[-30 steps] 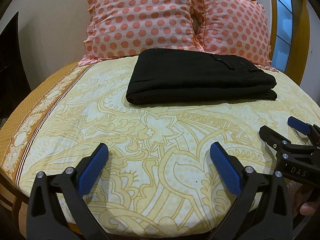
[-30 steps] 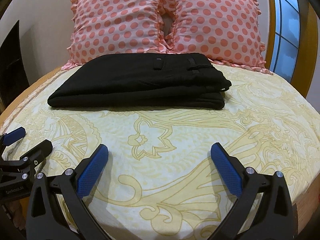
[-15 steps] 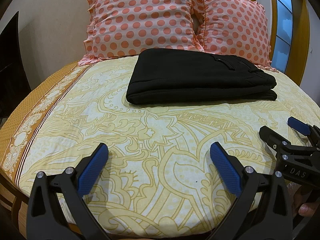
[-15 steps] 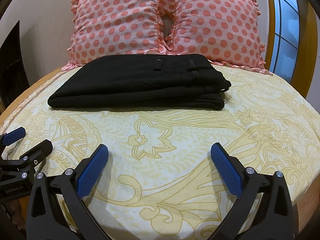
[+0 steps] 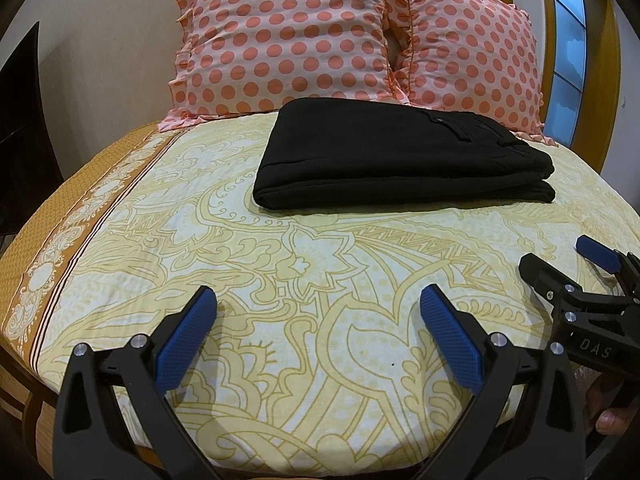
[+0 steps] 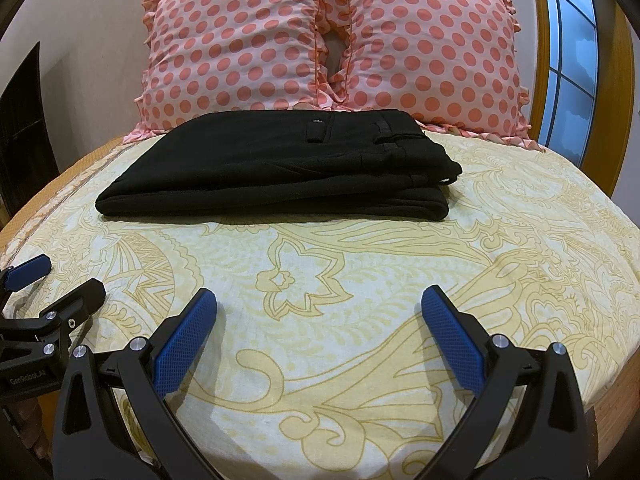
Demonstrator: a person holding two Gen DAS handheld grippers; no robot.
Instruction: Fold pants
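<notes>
The black pants (image 5: 400, 160) lie folded in a flat rectangular stack on the bed, just in front of the pillows; they also show in the right wrist view (image 6: 280, 172). My left gripper (image 5: 318, 336) is open and empty, low over the near part of the bed, well short of the pants. My right gripper (image 6: 320, 336) is open and empty, beside the left one and equally far from the pants. Each gripper appears at the edge of the other's view, the right one (image 5: 560, 268) and the left one (image 6: 56, 284).
The bed has a yellow patterned sheet (image 5: 320, 260) with an orange border (image 5: 60, 248) on the left. Two pink polka-dot pillows (image 6: 240, 48) (image 6: 432, 52) lean at the headboard. A window (image 6: 568, 60) is at the right, a dark object (image 5: 20, 120) at the left.
</notes>
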